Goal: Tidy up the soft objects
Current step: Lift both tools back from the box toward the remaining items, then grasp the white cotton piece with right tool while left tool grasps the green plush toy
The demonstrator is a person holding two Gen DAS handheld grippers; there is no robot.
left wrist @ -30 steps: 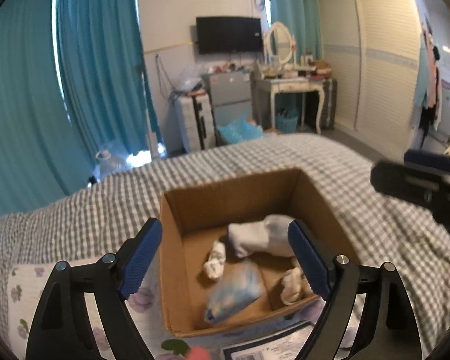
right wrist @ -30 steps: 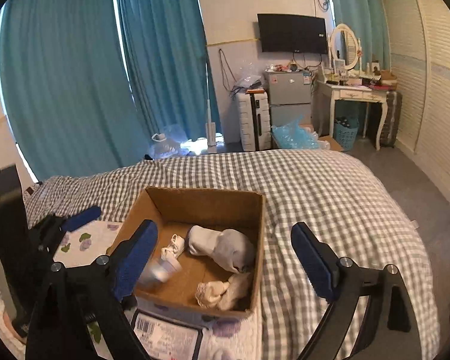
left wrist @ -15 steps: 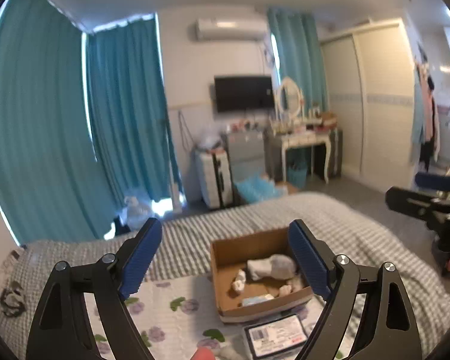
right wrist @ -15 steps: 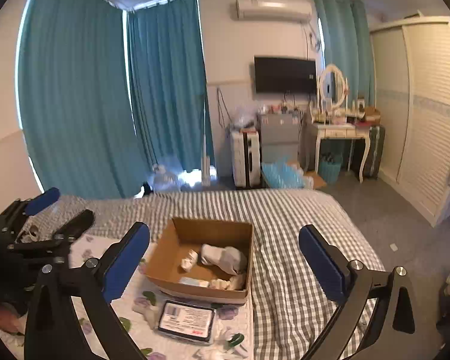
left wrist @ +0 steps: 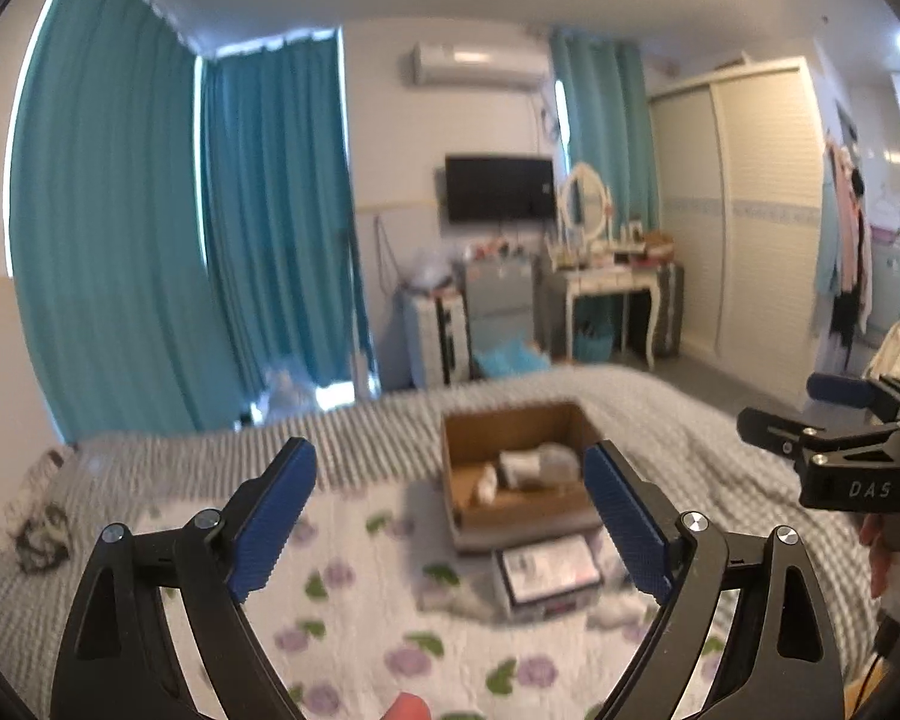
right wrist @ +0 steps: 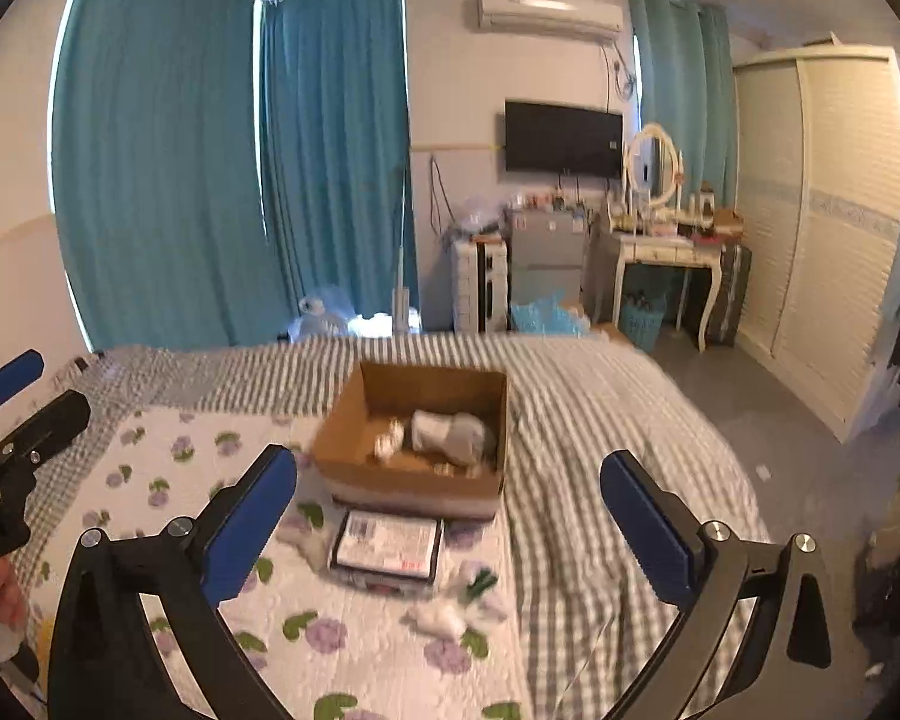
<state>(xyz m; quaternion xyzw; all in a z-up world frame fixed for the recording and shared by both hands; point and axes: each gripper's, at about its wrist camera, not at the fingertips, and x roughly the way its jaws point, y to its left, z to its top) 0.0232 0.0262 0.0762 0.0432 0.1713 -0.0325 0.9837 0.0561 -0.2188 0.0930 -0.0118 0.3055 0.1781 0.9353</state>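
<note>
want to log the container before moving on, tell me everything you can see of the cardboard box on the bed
The cardboard box is plain brown corrugated card, open-topped, with no flaps visible, sitting upright on the bed where the floral quilt meets the grey checked cover. Inside lie several pale soft items, the largest a white and grey bundle, with smaller whitish pieces beside it. A flat labelled packet lies just in front of it. Neither gripper touches it.

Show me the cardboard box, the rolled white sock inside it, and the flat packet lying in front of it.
cardboard box (right wrist: 411, 483): right wrist view, near outer wall.
rolled white sock (right wrist: 450, 429): right wrist view, its middle.
flat packet (right wrist: 387, 543): right wrist view, label face.
</note>
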